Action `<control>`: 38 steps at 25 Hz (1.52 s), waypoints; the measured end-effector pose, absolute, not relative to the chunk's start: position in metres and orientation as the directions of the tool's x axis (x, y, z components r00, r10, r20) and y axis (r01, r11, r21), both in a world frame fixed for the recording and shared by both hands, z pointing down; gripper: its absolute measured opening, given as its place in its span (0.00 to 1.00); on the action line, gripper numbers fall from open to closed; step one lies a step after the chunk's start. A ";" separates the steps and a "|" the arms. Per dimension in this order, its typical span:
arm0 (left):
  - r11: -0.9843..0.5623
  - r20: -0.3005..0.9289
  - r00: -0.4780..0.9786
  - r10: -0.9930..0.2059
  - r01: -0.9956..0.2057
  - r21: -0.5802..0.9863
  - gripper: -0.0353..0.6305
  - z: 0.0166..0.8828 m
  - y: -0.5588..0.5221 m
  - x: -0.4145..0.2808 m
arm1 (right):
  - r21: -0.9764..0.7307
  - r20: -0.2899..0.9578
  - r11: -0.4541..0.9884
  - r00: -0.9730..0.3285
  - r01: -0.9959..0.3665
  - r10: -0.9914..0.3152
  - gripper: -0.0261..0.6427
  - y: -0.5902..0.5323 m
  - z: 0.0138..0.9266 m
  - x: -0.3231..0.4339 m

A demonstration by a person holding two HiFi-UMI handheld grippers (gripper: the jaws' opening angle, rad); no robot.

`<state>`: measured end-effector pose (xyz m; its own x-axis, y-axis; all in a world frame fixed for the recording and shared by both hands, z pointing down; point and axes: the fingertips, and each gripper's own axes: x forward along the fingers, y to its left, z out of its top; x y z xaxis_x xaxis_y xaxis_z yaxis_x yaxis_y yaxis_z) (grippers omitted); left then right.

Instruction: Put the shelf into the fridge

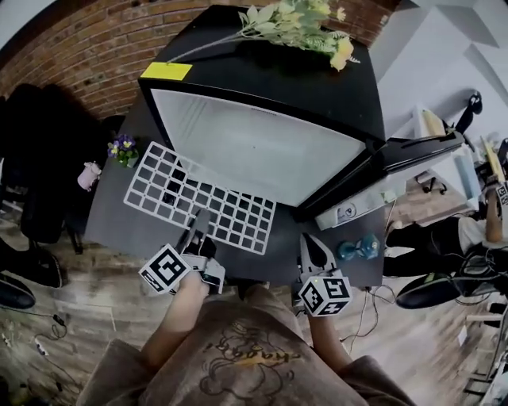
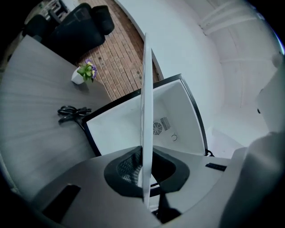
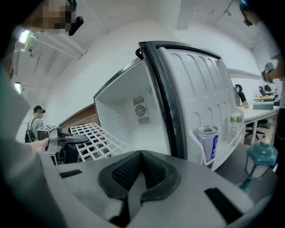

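Note:
A white wire shelf [image 1: 198,194] hangs tilted over the dark table, just left of the black fridge's open white interior [image 1: 254,147]. My left gripper [image 1: 200,228] is shut on the shelf's near edge. In the left gripper view the shelf [image 2: 146,102] runs edge-on between the pads, pointing at the fridge cavity [image 2: 133,124]. My right gripper [image 1: 314,252] is shut and holds nothing, low at the fridge's front right corner. From the right gripper view I see the shelf [image 3: 95,138], the left gripper [image 3: 62,140] and the cavity [image 3: 129,113].
The fridge door [image 1: 417,149] stands open to the right, with a can [image 3: 208,142] in its rack. Flowers [image 1: 302,24] and a yellow note [image 1: 167,71] lie on the fridge top. A small flower pot [image 1: 123,149], a black cable [image 2: 71,112] and a blue lantern [image 1: 357,247] sit on the table.

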<state>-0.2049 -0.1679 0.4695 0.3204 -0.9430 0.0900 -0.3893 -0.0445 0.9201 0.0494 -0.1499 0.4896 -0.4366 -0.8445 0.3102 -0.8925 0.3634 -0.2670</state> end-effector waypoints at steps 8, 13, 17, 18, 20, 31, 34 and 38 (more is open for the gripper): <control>-0.044 0.019 0.329 -0.944 -0.182 0.982 0.12 0.461 -0.169 -0.188 | -0.263 0.338 0.336 -0.413 -0.904 -0.846 0.04 -0.136 0.496 0.071; -0.054 -0.038 0.305 -0.952 -0.045 0.998 0.12 0.446 -0.168 -0.170 | -0.260 0.325 0.372 -0.443 -0.891 -0.835 0.04 -0.133 0.491 0.082; -0.075 -0.081 0.283 -0.956 0.030 0.997 0.12 0.433 -0.168 -0.159 | -0.262 0.319 0.400 -0.470 -0.878 -0.823 0.04 -0.130 0.492 0.089; -0.082 -0.091 0.278 -0.956 0.042 0.996 0.12 0.429 -0.168 -0.157 | -0.264 0.316 0.407 -0.478 -0.874 -0.820 0.04 -0.130 0.493 0.089; -0.090 -0.102 0.271 -0.957 0.056 0.994 0.12 0.423 -0.170 -0.154 | -0.269 0.307 0.420 -0.490 -0.867 -0.816 0.04 -0.130 0.493 0.089; -0.074 -0.091 0.260 -0.961 0.077 0.994 0.12 0.421 -0.176 -0.145 | -0.288 0.270 0.438 -0.511 -0.852 -0.816 0.04 -0.133 0.488 0.089; -0.070 -0.088 0.267 -0.960 0.073 0.995 0.12 0.422 -0.179 -0.142 | -0.289 0.266 0.430 -0.503 -0.855 -0.822 0.04 -0.133 0.487 0.093; -0.057 -0.072 0.270 -0.960 0.063 0.996 0.12 0.429 -0.183 -0.144 | -0.290 0.263 0.420 -0.494 -0.860 -0.829 0.04 -0.133 0.487 0.096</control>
<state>-0.1439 -0.1831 0.4295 0.2702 -0.9601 -0.0723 0.0627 -0.0574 0.9964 0.0959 -0.1327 0.4866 -0.4935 -0.8290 0.2630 -0.8599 0.4199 -0.2903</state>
